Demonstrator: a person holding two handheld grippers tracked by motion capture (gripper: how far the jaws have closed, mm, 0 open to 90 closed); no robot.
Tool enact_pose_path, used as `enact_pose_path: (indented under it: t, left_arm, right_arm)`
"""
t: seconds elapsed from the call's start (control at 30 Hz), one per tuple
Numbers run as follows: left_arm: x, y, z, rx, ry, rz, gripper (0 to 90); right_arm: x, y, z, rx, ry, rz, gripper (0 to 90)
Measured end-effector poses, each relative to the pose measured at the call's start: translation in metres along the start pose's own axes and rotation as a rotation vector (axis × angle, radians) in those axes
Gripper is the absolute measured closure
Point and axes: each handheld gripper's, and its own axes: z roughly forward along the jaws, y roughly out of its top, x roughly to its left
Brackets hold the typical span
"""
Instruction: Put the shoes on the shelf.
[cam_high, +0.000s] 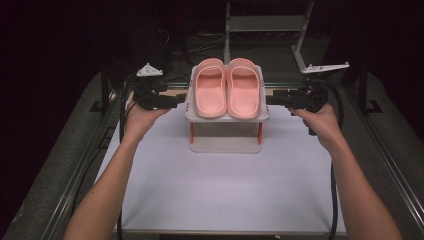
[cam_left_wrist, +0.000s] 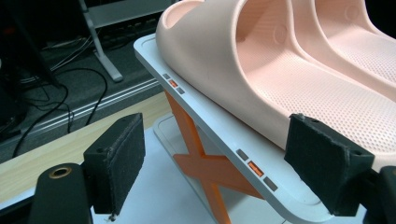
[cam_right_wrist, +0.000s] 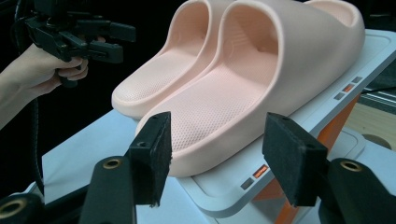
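High view puts your two hands at either end of a small white rack (cam_high: 226, 118) that stands toward the far side of the bench (cam_high: 220, 190). On the rack's top shelf sits a pair of pink slippers (cam_high: 226, 90), side by side and touching, toes pointing away from you. Below the shelf you can see orange legs (cam_high: 192, 131) and a white base tray.

Your left gripper (cam_high: 181, 100) is level with the shelf at its left end, jaws spread apart and holding nothing. From the left gripper view, one pad (cam_left_wrist: 122, 158) sits off the rack over the bench and the other pad (cam_left_wrist: 327, 161) lies in front of the near slipper's sole, with the shelf edge running between them.

Your right gripper (cam_high: 270, 99) mirrors it at the shelf's right end, also spread wide and empty. In the right gripper view, its two pads (cam_right_wrist: 154, 154) frame the heel of the nearer slipper (cam_right_wrist: 261, 88) without touching it, and your other hand (cam_right_wrist: 46, 65) shows beyond the pair.
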Motion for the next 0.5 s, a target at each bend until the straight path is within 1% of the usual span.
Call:
enact_pose_path:
  t: [0.1,0.17,0.23,0.4,0.5]
  left_arm:
    - [0.0,-0.003,-0.001,-0.002,-0.002,-0.004,19.4]
    - [0.0,-0.005,-0.001,-0.004,-0.005,-0.006,19.2]
    - [0.0,-0.006,-0.001,0.003,-0.006,-0.006,19.0]
    - [-0.001,-0.008,-0.001,0.0,-0.011,-0.008,18.8]
    - [-0.002,-0.01,-0.001,0.0,-0.012,-0.009,18.7]
  right_arm:
    - [0.001,-0.001,0.001,0.008,0.008,0.002,40.5]
    - [0.001,-0.004,0.0,0.0,0.007,0.002,40.5]
    - [0.001,-0.006,0.0,0.002,0.009,0.007,40.2]
    - [0.0,-0.012,-0.003,0.003,0.014,0.018,39.1]
    - [0.001,-0.014,-0.005,-0.012,0.016,0.013,39.1]
